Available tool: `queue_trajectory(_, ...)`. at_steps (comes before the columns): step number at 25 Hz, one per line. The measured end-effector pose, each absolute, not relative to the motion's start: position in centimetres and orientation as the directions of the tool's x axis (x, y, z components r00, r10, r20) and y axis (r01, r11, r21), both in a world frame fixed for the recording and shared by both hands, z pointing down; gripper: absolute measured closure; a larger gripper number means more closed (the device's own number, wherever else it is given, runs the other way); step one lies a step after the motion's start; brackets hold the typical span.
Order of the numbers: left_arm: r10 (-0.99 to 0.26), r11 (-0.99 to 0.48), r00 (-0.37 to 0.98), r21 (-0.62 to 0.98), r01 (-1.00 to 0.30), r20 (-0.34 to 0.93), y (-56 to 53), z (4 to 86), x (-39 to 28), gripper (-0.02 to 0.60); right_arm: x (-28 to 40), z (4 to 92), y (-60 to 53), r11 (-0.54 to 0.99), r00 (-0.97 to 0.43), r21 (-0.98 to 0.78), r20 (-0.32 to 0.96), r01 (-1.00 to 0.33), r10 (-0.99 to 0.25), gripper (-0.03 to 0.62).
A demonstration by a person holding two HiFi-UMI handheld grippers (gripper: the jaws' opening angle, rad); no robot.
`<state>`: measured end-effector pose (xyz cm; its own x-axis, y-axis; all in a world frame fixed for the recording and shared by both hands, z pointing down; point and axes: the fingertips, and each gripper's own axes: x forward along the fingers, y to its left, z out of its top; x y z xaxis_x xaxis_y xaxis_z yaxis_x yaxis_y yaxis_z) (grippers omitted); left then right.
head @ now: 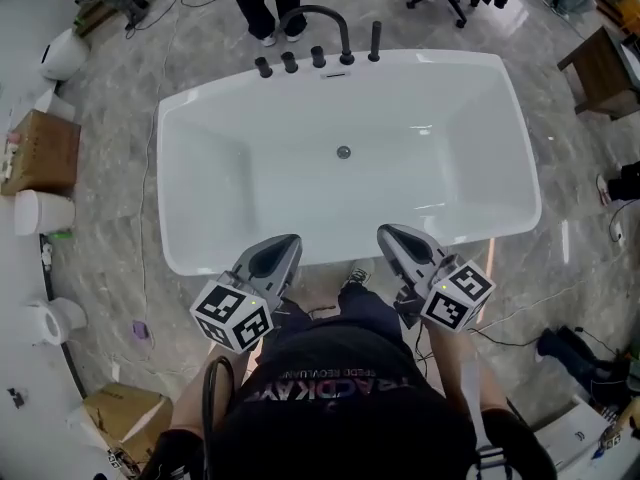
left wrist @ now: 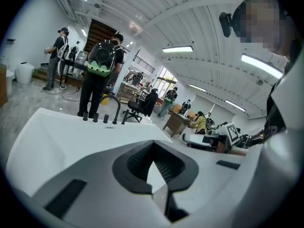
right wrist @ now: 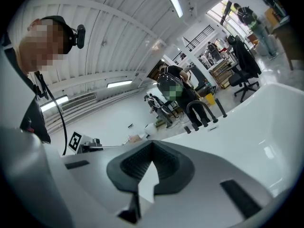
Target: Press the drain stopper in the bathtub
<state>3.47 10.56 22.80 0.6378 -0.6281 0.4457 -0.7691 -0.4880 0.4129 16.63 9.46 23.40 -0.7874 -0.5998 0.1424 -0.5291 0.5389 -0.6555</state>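
**Both grippers closed and empty at the near rim, stopper untouched**

We're looking steeply down on a white bathtub point(head: 520, 173) standing on a grey marble floor point(head: 110, 118). The drain stopper point(head: 343, 152) is a small round metal disc on the bottom of the basin, toward the far wall and roughly below the black arched faucet point(head: 322, 16). A row of black knobs point(head: 290, 63) lines the far rim beside that faucet.

The left gripper point(head: 283, 248) hangs over the tub's near rim with its nose pointing into the basin. Its own view shows the dark ribbed pads brought together at the tips. Only the white of the tub shows through the hollow behind them, so it carries nothing. Its marker cube point(head: 232, 315) sits back toward the person's body.

The right gripper point(head: 394, 240) is level with it, just beside it across a small gap, and also over the near rim. Its jaws are pressed together too, with nothing pinched and nothing touched. Its marker cube point(head: 458, 295) faces up.

Both grippers are well apart from the stopper, with the whole near slope of the basin between them. Behind the tub a person in dark trousers point(head: 262, 3) stands at the faucet end. A cardboard box point(head: 40, 153) sits off on the left of the floor.
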Motion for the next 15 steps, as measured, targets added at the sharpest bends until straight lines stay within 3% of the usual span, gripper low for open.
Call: queue_trajectory(15, -0.614, -0.526, 0.683, 0.439, -0.728, 0.397, 9.5, 23.1, 1.3, 0.575, 15.6, 23.4, 8.1, 0.498, -0.718, -0.613, 0.169, -0.613, -0.676, 0.583)
